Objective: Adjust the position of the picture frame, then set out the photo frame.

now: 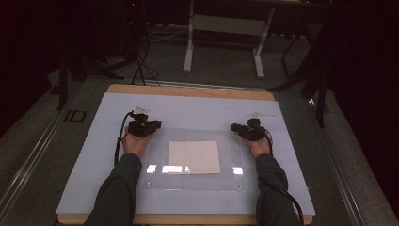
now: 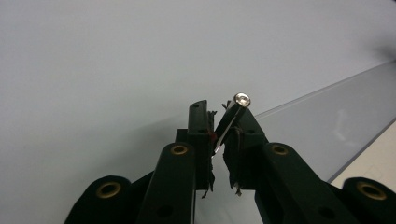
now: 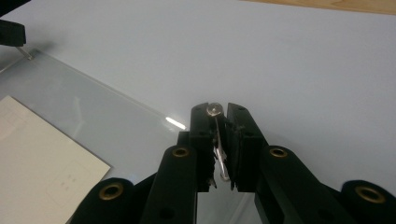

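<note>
A wooden bench carries a pale blue rectangular mat. On the mat lies a clear acrylic sheet with a cream square card at its middle. The left tool sits at the sheet's far left corner, its jaws clamped on a slim silver screw held tilted. The right tool sits at the far right corner, jaws pressed together on a second silver screw.
</note>
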